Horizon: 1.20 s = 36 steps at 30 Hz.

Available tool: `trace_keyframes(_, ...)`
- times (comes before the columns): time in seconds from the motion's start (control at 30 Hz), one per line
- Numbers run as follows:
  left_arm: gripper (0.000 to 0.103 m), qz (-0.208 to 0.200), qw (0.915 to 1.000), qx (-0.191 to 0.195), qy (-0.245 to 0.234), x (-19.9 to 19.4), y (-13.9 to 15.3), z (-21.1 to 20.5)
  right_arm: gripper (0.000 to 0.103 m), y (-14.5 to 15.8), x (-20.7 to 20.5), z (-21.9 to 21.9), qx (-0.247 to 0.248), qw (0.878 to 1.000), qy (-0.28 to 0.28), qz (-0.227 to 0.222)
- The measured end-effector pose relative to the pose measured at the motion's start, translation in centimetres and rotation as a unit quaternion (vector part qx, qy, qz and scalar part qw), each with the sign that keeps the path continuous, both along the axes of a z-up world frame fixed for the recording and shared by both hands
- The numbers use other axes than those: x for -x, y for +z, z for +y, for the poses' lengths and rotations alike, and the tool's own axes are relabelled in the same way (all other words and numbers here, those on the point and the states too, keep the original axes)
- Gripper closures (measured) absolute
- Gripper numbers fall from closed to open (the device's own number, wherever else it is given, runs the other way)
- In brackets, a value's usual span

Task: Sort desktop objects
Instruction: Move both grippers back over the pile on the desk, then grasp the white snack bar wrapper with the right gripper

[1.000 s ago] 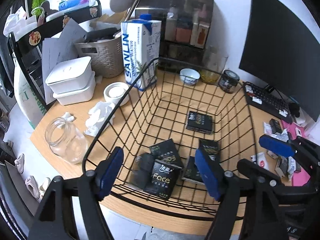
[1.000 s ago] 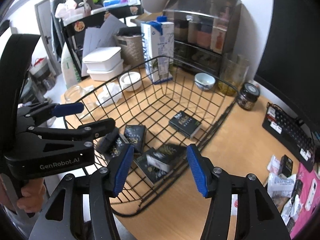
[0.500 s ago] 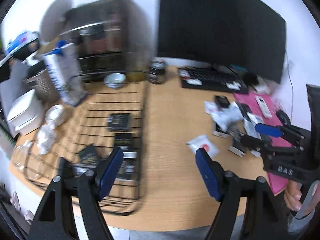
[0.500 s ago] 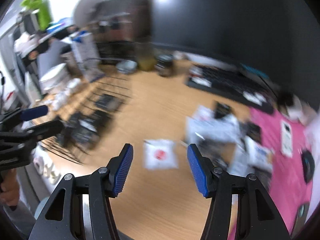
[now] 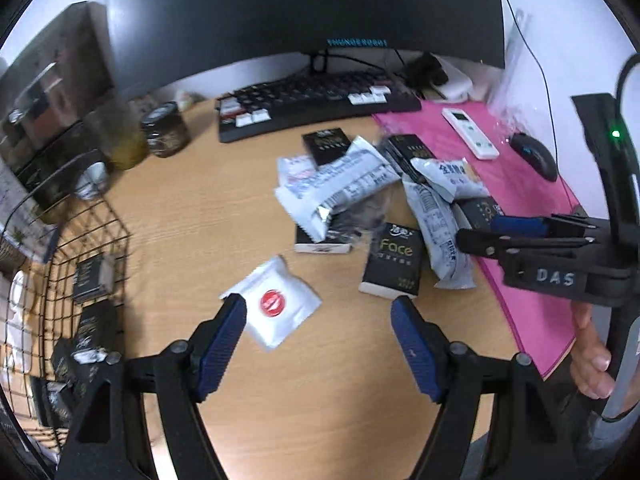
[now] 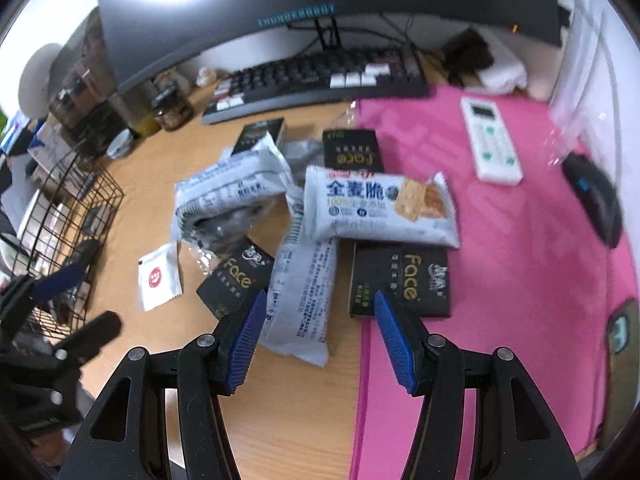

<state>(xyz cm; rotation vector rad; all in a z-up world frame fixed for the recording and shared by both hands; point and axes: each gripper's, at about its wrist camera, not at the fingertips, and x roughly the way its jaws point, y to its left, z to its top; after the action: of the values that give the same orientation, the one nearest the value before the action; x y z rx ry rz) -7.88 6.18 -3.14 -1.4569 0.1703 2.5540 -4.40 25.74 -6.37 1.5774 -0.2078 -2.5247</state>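
A pile of snack packets (image 5: 340, 188) and black "Face" boxes (image 5: 394, 260) lies in the middle of the wooden desk. A white sachet with a red dot (image 5: 276, 302) sits apart, just beyond my left gripper (image 5: 318, 312), which is open and empty. To its right my right gripper (image 5: 500, 234) shows side-on. In the right wrist view my right gripper (image 6: 318, 308) hovers open over a long white packet (image 6: 304, 288), with a black box (image 6: 400, 280) on the right and a cracker packet (image 6: 380, 208) beyond. The wire basket (image 5: 92, 240) at the left holds several black boxes.
A keyboard (image 5: 312, 100) and a dark monitor (image 5: 304, 8) line the back. A pink mat (image 6: 500, 240) carries a white remote (image 6: 490, 140) and a black mouse (image 6: 596, 196). A dark jar (image 5: 164, 130) stands left of the keyboard. A person's hand (image 5: 592, 356) holds the right gripper.
Both grippers have swung away from the wire basket to the right and now hang over the pile of packets and boxes. Neither jaw opening has changed.
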Motion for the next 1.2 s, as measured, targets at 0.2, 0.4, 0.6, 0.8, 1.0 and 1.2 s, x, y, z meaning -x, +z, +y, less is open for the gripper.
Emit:
trace_keyframes(0.2, 0.025, -0.014, 0.9998, -0.010, 0.003, 1.3, -1.1, -0.7, 0.046, -0.7, 2.1, -1.1, -0.007, 1.000, -0.008, 0.005)
trace_keyframes(0.4, 0.025, -0.024, 0.9995, -0.020, 0.007, 2.0, -1.7, -1.9, 0.046, -1.4, 2.7, -2.6, 0.008, 1.000, 0.002, -0.005)
trace_keyframes(0.6, 0.025, -0.027, 0.9994, -0.021, 0.009, 1.9, -2.0, -2.1, 0.064, -2.4, 3.4, -1.4, 0.055, 0.998, -0.015, -0.017)
trace_keyframes(0.8, 0.025, -0.028, 0.9994, -0.015, -0.011, 1.5, -2.1, -0.3, 0.069, -2.3, 2.5, -0.9, 0.055, 0.998, -0.008, -0.025)
trace_keyframes(1.0, 0.025, -0.027, 0.9985, -0.002, -0.047, 1.1, -2.5, 2.8, 0.069, -0.4, -0.5, 0.5, 0.063, 0.998, -0.004, -0.014)
trace_keyframes(1.2, 0.025, -0.032, 0.9961, 0.029, -0.077, 2.0, -3.7, 6.1, 0.068, 1.0, -3.8, 3.1, 0.038, 0.999, -0.008, -0.010)
